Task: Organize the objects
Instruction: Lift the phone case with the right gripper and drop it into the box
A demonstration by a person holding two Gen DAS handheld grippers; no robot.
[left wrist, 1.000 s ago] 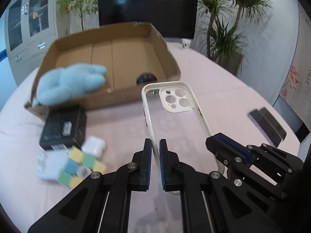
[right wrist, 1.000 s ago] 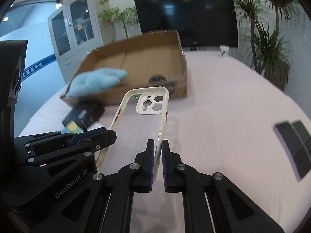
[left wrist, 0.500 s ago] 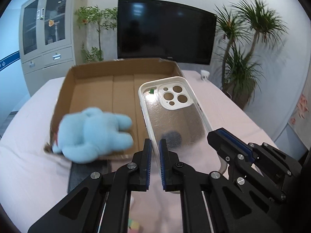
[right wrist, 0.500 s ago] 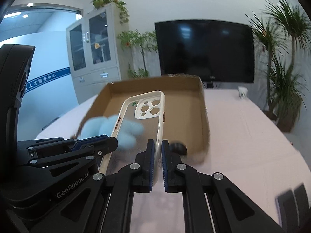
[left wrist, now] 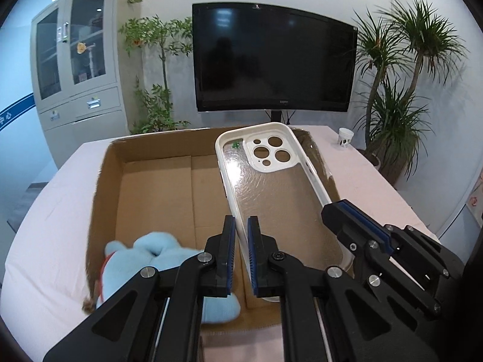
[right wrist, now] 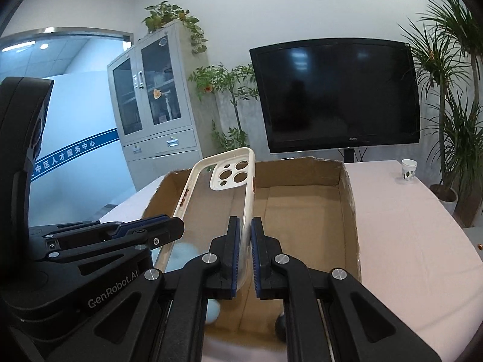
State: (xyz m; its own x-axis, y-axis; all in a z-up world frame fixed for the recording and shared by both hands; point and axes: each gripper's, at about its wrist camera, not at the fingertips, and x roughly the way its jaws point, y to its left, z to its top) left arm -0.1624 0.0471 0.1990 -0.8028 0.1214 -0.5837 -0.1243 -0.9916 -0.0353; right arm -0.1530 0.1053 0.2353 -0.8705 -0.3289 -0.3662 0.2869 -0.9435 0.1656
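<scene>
Left claw [left wrist: 241, 235] and right claw [right wrist: 247, 235] clamped, side by side.

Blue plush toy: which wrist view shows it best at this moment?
The left wrist view: the blue plush toy lies in the cardboard box, partly behind the left gripper. The right wrist view gives only pale blue patches behind the phone case.

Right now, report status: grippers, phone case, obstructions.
Left gripper and right gripper both shut on phone case. Case held above cardboard box. Blue plush toy in box's near corner.
</scene>
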